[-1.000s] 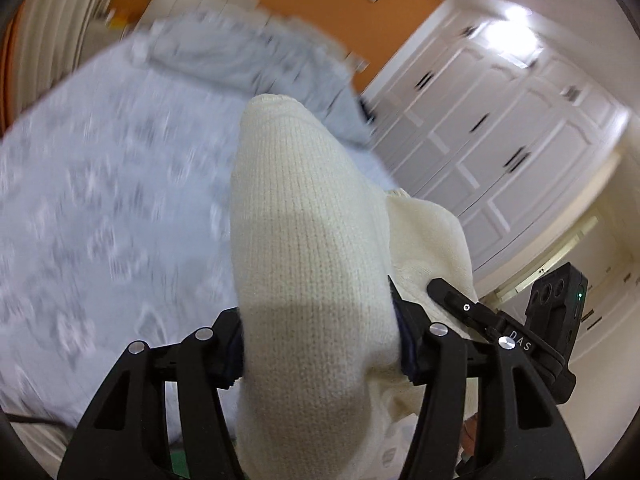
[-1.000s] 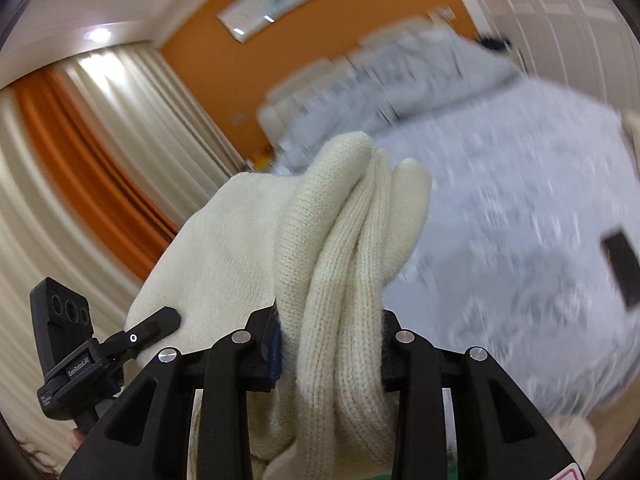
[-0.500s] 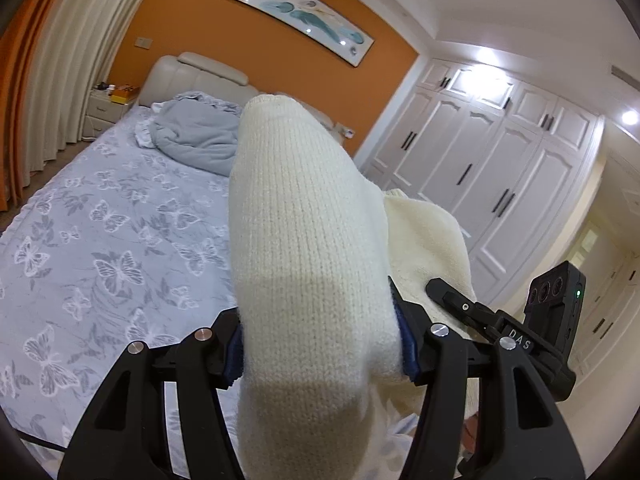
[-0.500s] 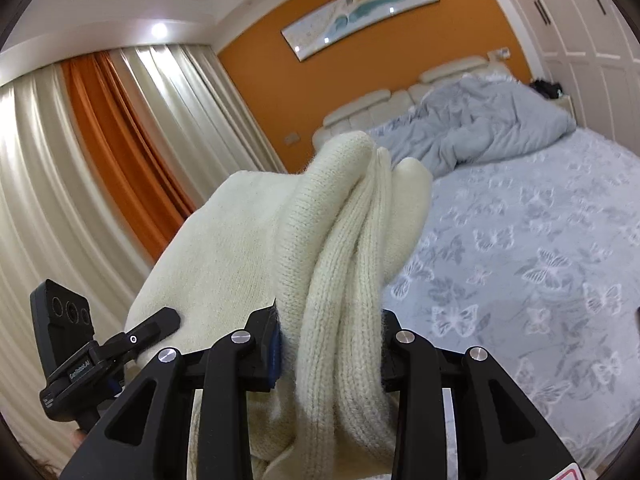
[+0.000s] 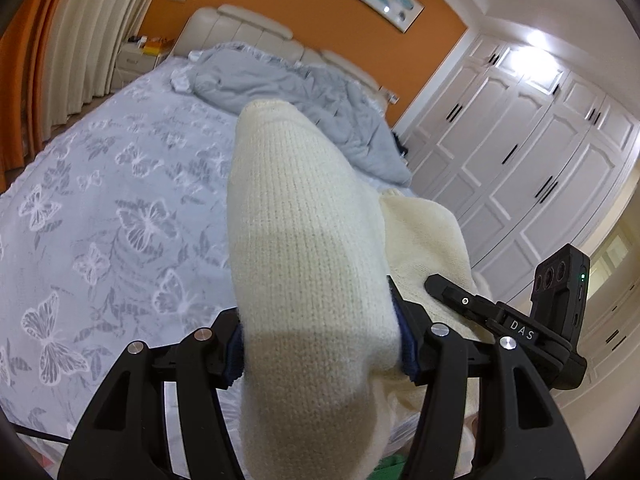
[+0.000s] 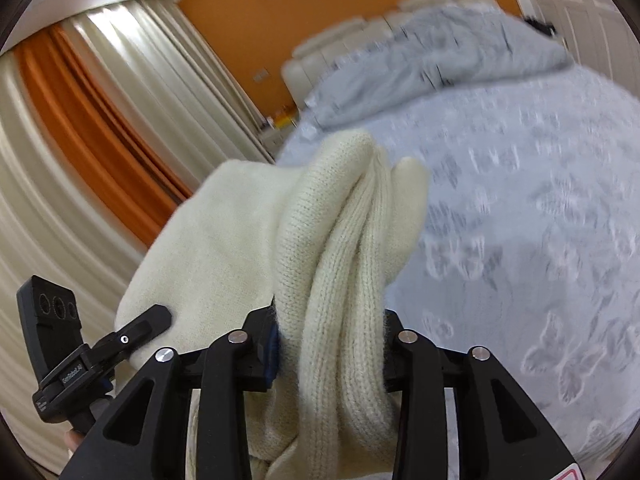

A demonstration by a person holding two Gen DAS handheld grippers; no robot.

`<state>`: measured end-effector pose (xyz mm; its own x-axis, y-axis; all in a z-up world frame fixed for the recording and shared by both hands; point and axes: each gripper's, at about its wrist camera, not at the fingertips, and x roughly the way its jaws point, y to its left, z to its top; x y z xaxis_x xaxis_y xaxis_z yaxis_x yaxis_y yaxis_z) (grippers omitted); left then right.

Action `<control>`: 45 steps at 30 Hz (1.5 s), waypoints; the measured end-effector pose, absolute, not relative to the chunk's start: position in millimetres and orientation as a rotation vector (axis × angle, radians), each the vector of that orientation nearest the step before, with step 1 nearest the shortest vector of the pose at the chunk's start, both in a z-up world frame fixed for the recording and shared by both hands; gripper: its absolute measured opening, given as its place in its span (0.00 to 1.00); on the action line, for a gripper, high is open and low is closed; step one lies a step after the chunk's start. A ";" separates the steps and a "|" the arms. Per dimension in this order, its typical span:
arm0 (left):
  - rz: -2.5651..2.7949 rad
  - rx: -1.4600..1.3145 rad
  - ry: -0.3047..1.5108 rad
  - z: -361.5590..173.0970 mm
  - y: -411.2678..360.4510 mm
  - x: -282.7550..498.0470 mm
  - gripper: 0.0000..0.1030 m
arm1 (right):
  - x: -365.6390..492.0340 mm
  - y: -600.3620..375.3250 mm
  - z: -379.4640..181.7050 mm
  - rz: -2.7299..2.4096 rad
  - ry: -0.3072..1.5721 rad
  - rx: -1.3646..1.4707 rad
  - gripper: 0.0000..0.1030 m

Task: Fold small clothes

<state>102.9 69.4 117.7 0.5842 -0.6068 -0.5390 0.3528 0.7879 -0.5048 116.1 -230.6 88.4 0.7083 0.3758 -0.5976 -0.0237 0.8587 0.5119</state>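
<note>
The left hand-held gripper (image 5: 320, 344) is clamped on a thick fold of the cream knit sweater (image 5: 304, 240), and the right hand-held gripper (image 6: 330, 344) pinches a bunched, ribbed part of it (image 6: 340, 264). The sweater hangs between them above the bed (image 5: 100, 208), whose sheet has a butterfly print.

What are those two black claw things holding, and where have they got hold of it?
Both hold one cream knitted garment: the left gripper clamps a smooth fold, the right gripper a bunched, ribbed part. Which parts exactly cannot be told.
</note>
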 end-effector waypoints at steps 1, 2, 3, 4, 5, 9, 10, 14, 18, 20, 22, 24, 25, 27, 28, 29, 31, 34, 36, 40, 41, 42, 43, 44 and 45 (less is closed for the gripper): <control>-0.559 -0.363 0.794 100.3 69.6 109.1 0.59 | 123.3 -231.5 66.1 0.224 0.793 0.508 0.40; -0.542 -0.370 0.834 80.9 69.9 115.1 0.64 | 129.7 -233.2 34.2 0.194 0.848 0.509 0.42; -0.515 -0.370 0.896 48.8 69.8 123.3 0.66 | 132.3 -236.1 7.8 0.145 0.899 0.506 0.43; -0.485 -0.367 0.943 25.2 70.4 127.6 0.66 | 130.9 -240.8 -16.5 0.089 0.944 0.505 0.43; -0.443 -0.355 0.996 0.4 72.0 130.7 0.64 | 122.4 -248.3 -38.6 0.004 0.979 0.493 0.43; -0.367 -0.350 1.062 -40.0 95.4 104.1 0.58 | 76.8 -265.7 -43.6 -0.022 0.945 0.586 0.43; -0.371 -0.363 1.037 -33.6 99.6 95.4 0.58 | 69.1 -262.8 -37.0 0.006 0.928 0.585 0.39; -0.385 -0.346 0.954 -6.2 92.4 72.9 0.60 | 69.9 -230.1 -20.3 0.126 0.919 0.485 0.04; -0.398 -0.219 0.990 -10.9 58.2 72.3 0.61 | 87.7 -202.4 -40.7 0.150 1.007 0.385 0.04; -0.389 -0.184 1.019 -24.9 48.0 75.2 0.61 | 99.2 -204.8 -72.3 0.094 1.102 0.333 0.04; -0.368 -0.158 1.069 -44.1 44.5 80.0 0.61 | 105.9 -221.3 -97.2 -0.006 1.161 0.312 0.00; -0.358 -0.155 1.098 -56.6 45.7 81.2 0.61 | 100.9 -238.5 -95.4 0.019 1.158 0.458 0.00; -0.354 -0.158 1.087 -55.8 48.0 79.3 0.61 | 97.3 -240.4 -87.4 0.031 1.148 0.496 0.04; -0.352 -0.162 1.078 -53.1 52.6 76.3 0.61 | 89.9 -235.3 -67.3 0.098 1.108 0.504 0.17; -0.348 -0.167 1.081 -52.6 55.6 75.0 0.61 | 86.3 -229.8 -59.8 0.142 1.100 0.500 0.27; -0.350 -0.175 1.085 -52.5 58.9 73.2 0.61 | 85.3 -226.0 -57.1 0.162 1.103 0.499 0.43; -0.353 -0.189 1.084 -54.3 66.5 68.4 0.61 | 87.5 -216.8 -60.9 0.167 1.126 0.474 0.58; -0.317 -0.192 1.121 -68.0 76.7 63.8 0.60 | 96.4 -204.8 -86.1 0.152 1.200 0.421 0.27; -0.304 -0.197 1.152 -79.2 81.6 66.5 0.56 | 100.7 -200.4 -81.1 0.174 1.196 0.430 0.18; -0.304 -0.250 1.178 -89.9 93.6 70.5 0.53 | 98.1 -211.1 -27.5 0.165 1.021 0.389 0.17; -0.314 -0.249 1.175 -90.1 92.6 70.6 0.53 | 101.7 -212.9 -33.5 0.150 1.036 0.362 0.17; -0.318 -0.236 1.172 -90.3 89.8 70.6 0.54 | 109.9 -214.3 -55.6 0.111 1.104 0.310 0.18; -0.318 -0.213 1.175 -91.1 84.9 70.7 0.54 | 117.2 -215.7 -76.1 0.094 1.160 0.283 0.20; -0.314 -0.185 1.180 -92.7 79.5 70.5 0.54 | 119.9 -214.7 -100.3 0.108 1.219 0.284 0.20; -0.307 -0.155 1.184 -94.2 74.2 70.3 0.54 | 117.6 -214.6 -100.0 0.101 1.201 0.288 0.20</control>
